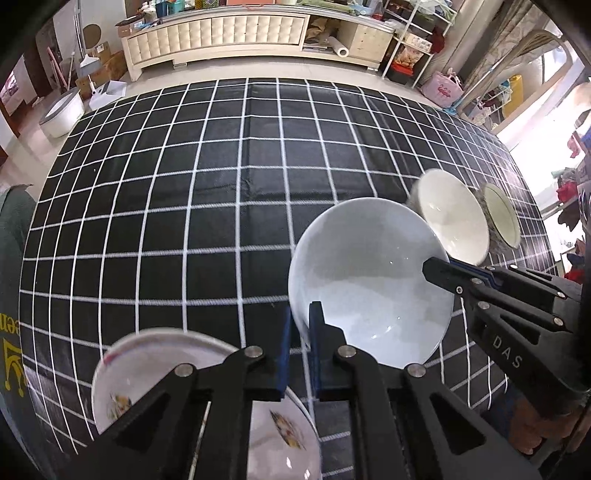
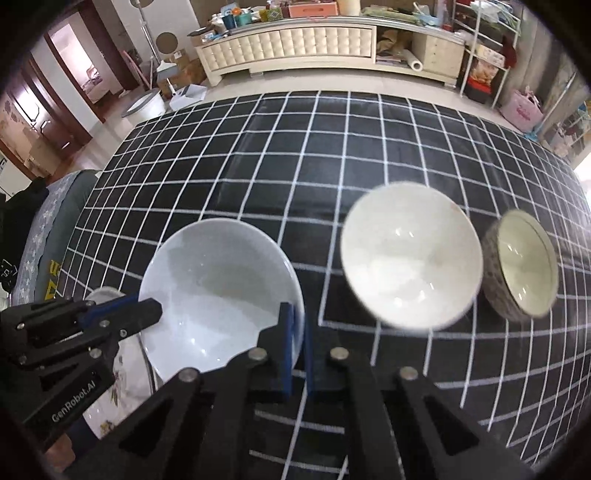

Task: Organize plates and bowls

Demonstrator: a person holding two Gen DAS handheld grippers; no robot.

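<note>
Gripping pale blue bowl (image 1: 369, 280) from both sides: left claw (image 1: 300, 332) clamped on the near-left rim, right claw (image 2: 295, 332) clamped on the opposite rim, one blue pad inside the wall and one outside on each. Bowl tilted, mouth toward both cameras; cannot tell whether it touches the counter (image 1: 184, 184) with its black, white-gridded cloth. Sits just right of floral plate (image 1: 155, 369), the plate partly under the left claw's linkage. Cream bowl (image 2: 410, 258) just right of the held bowl, blurred at the edges. Dark speckled bowl (image 2: 521, 266) touching or just beside the cream one, on its right, both tipped the same way. Far half of counter bare cloth. Cream sideboard (image 1: 221, 33) against the back wall.
</note>
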